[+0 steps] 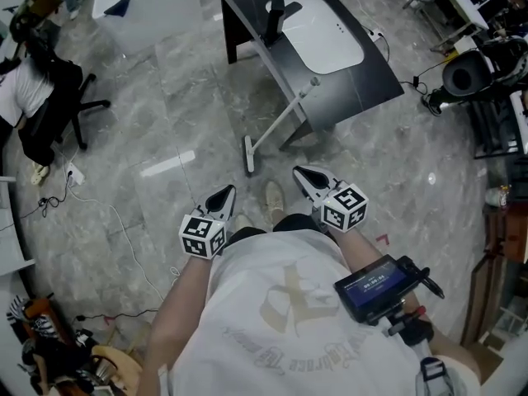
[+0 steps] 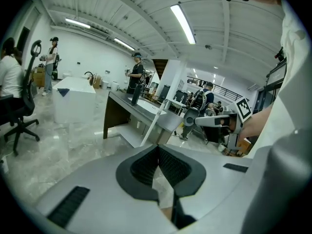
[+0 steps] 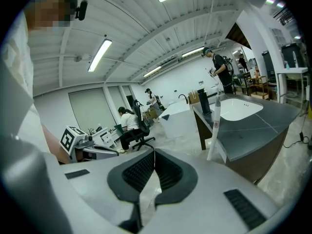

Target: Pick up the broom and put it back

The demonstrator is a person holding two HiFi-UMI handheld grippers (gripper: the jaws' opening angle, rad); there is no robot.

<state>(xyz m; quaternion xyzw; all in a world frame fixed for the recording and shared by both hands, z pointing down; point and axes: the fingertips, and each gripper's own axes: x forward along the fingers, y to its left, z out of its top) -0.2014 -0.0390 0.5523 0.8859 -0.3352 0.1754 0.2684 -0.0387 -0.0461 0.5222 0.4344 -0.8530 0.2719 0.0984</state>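
Nearest, left gripper (image 1: 224,196) and right gripper (image 1: 305,176), side by side over bare floor (image 1: 165,122). Jaws of each pressed together, nothing between them. Confirmed in the gripper views: left gripper (image 2: 158,147) closed and empty, right gripper (image 3: 154,152) likewise. To be opened before any grasp.

Just ahead, broom (image 1: 280,120): head down on the floor, thin pale handle slanting up and away, top end resting against the table (image 1: 371,81) edge. Untouched, apart from both grippers.

Probably light and stiff along the handle. Smooth and round, so apt to slip or swivel between the pads. Head end likely the heavier, so likely to swing down if taken too high. Best taken about mid-handle with jaws across the shaft, or one gripper low and the other higher. Only propped, so liable to slide off and fall at a nudge.

Open floor in front and to the left of the broom. Table edge and leg close on its right, sink (image 1: 326,35) set in the top beyond. Cable (image 1: 115,221) lying on the floor to the left, chair (image 1: 66,106) farther left, white cabinet (image 1: 144,2) at the far back. Long handle to be swung clear of the table edge.
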